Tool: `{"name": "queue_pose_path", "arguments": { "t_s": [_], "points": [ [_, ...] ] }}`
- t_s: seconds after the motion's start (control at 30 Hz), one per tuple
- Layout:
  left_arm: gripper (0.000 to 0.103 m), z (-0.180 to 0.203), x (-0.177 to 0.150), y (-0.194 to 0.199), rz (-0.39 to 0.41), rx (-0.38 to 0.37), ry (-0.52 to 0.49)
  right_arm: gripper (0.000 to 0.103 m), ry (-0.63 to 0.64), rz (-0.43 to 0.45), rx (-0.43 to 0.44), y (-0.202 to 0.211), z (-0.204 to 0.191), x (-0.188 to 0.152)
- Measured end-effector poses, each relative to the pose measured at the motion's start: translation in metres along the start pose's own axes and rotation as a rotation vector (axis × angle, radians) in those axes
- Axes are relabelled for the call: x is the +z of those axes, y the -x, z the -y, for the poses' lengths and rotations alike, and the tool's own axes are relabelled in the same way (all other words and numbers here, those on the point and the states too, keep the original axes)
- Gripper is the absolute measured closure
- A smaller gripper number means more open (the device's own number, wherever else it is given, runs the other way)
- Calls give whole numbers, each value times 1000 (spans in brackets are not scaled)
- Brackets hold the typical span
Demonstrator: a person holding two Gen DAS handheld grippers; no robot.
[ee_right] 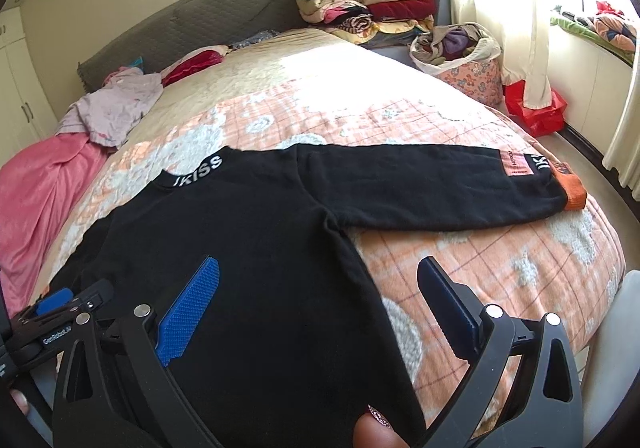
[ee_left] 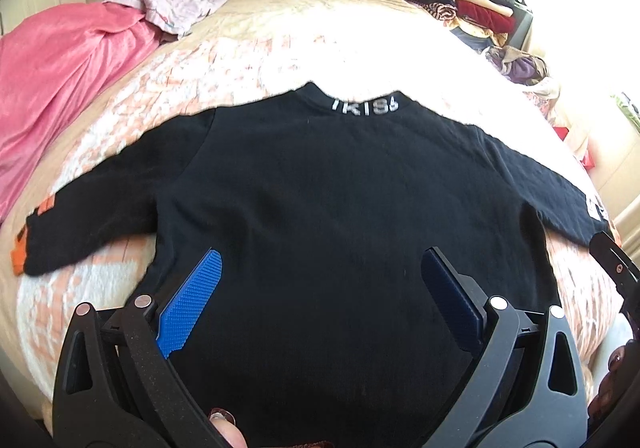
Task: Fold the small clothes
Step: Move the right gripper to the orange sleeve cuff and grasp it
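Black sweater [ee_left: 320, 200] lies flat on the quilted bed [ee_right: 460, 116], sleeves spread (orange cuffs at the ends). Left gripper [ee_left: 320, 276] hovers wide over its lower body; right gripper [ee_right: 320, 280], also wide, straddles the sweater's right side edge.

The hem of the black sweatshirt [ee_left: 320, 208] is cut off by the lower edge in both views. Its right cuff is hidden behind the right gripper [ee_left: 616, 268] in the left wrist view. Small print on the sleeve patch [ee_right: 516, 164] cannot be read.
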State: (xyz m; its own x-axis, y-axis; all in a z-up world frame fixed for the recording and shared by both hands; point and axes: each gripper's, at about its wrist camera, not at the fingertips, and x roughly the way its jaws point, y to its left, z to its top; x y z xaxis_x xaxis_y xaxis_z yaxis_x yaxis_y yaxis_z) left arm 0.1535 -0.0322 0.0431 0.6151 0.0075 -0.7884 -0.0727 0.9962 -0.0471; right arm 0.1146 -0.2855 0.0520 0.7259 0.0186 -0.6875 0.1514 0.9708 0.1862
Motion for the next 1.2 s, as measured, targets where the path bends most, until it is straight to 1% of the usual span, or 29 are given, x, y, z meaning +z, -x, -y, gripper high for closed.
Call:
{"name": "queue_pose_path", "arguments": {
  "t_s": [0.17, 0.3, 0.4, 0.6, 0.73, 0.83, 0.93, 1.07, 1.13, 1.2],
  "points": [
    [9, 3, 20, -8, 6, -9, -1, 4, -60, -11, -12, -14, 15, 16],
    [9, 5, 37, -19, 0, -8, -2, 4, -106, -24, -46, -27, 33, 25],
    [9, 6, 47, -26, -6, -9, -1, 4, -168, -37, -68, -38, 51, 31],
    [9, 9, 65, -45, -22, -6, 3, 4, -276, -29, -145, -47, 90, 44],
    [9, 12, 74, -55, -32, -13, 3, 4, -367, -15, -209, -46, 125, 52],
    [9, 15, 79, -64, -43, -21, 5, 4, -432, -28, -268, -50, 151, 52],
    [9, 19, 81, -71, -55, -26, 3, 4, -492, -44, -307, -55, 175, 49],
    [9, 23, 84, -76, -55, -39, -14, 4, -539, -73, -329, -63, 199, 45],
    [9, 24, 86, -80, -58, -67, -21, 4, -556, -88, -361, -70, 211, 44],
    [9, 26, 86, -83, -61, -65, -33, 4, -587, -114, -373, -78, 224, 41]
  ]
}}
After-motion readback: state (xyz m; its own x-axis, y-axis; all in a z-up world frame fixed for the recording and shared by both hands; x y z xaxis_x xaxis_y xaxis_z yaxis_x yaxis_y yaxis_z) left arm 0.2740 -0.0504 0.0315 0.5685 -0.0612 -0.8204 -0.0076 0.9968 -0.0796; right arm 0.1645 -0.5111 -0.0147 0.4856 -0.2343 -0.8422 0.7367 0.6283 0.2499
